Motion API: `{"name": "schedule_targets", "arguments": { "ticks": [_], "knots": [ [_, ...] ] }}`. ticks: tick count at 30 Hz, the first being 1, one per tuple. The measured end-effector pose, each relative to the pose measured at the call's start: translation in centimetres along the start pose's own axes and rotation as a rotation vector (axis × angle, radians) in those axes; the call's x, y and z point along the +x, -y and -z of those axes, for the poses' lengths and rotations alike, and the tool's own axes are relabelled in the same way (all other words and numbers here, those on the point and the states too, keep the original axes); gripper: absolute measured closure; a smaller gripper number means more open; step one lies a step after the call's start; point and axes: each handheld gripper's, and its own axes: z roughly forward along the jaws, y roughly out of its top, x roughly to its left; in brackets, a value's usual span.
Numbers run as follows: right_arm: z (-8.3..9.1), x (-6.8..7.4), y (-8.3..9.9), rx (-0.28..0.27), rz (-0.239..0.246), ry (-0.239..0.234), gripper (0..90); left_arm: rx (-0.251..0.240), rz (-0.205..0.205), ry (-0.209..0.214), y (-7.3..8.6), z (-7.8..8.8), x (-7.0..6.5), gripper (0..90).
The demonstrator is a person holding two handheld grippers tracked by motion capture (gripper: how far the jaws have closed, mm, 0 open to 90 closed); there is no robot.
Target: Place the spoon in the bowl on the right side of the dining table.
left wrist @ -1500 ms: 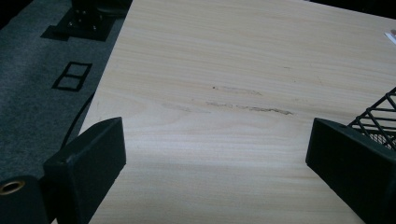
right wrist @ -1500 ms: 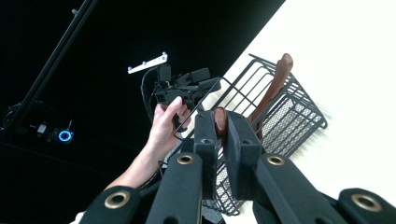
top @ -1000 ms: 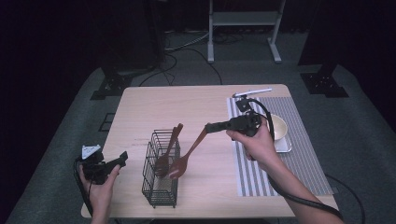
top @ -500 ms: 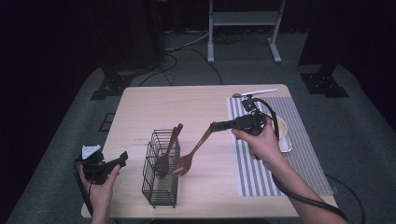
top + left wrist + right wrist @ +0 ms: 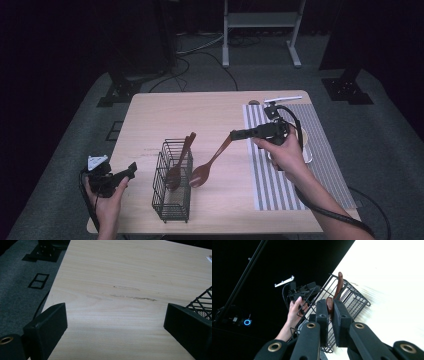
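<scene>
Clearly the right hand-held gripper (image 5: pixel 235 134) is clamped on the handle tip of a brown wooden spoon (image 5: pixel 210 162), which hangs slanted with its bowl low beside the black wire caddy basket (image 5: pixel 172 187) on the pale wooden desk (image 5: pixel 165 115). A second wooden spoon (image 5: pixel 179 162) already leans inside. The left hand-held gripper (image 5: pixel 131 170), jaws spread and empty, waits near the desk's edge. Judging by this, the carry is underway; next the bowl must rise over the rim before release.

A striped mat (image 5: pixel 320 165) lies at the right of the table (image 5: pixel 200 112); a metal stand (image 5: pixel 260 20) is at the top.
</scene>
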Motion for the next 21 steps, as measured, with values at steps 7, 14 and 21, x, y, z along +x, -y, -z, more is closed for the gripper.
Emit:
{"name": "schedule_targets", "arguments": {
  "ticks": [7,14,21],
  "knots": [
    [0.6,-0.4,-0.1,-0.012,-0.007,0.011,83.3,0.001,0.001,0.000,0.0,0.0,0.0,3.9],
    [1.4,-1.1,-0.1,-0.025,-0.015,0.024,83.2,0.000,0.002,0.001,0.0,0.0,0.0,3.9],
    [2.1,-1.6,0.0,-0.040,-0.025,0.034,83.2,0.000,0.000,0.000,0.0,0.0,0.0,3.9]
  ]
}}
